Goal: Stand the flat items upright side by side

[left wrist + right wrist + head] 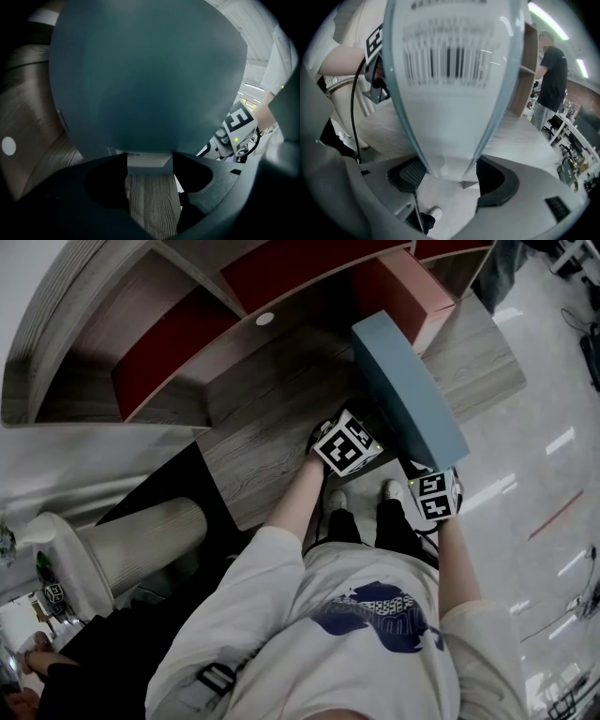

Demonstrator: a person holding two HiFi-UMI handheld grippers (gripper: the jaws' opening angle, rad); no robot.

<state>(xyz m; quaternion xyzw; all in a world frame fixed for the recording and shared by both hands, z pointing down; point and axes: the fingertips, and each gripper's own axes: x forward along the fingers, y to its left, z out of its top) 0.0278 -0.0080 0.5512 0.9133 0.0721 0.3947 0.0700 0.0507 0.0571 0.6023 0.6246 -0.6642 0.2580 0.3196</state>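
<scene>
Wood-grain table [272, 404]; one teal box [408, 381], left gripper [150, 187] and right gripper [447, 180] wide around it.

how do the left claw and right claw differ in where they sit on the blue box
The left claw faces the blue box's broad side, its lower edge at the jaw tips; the right claw has the box's narrow white barcoded end between its jaws. Between the left claw's jaws the desk shows; between the right claw's, floor. Both stand with jaws apart.
</scene>
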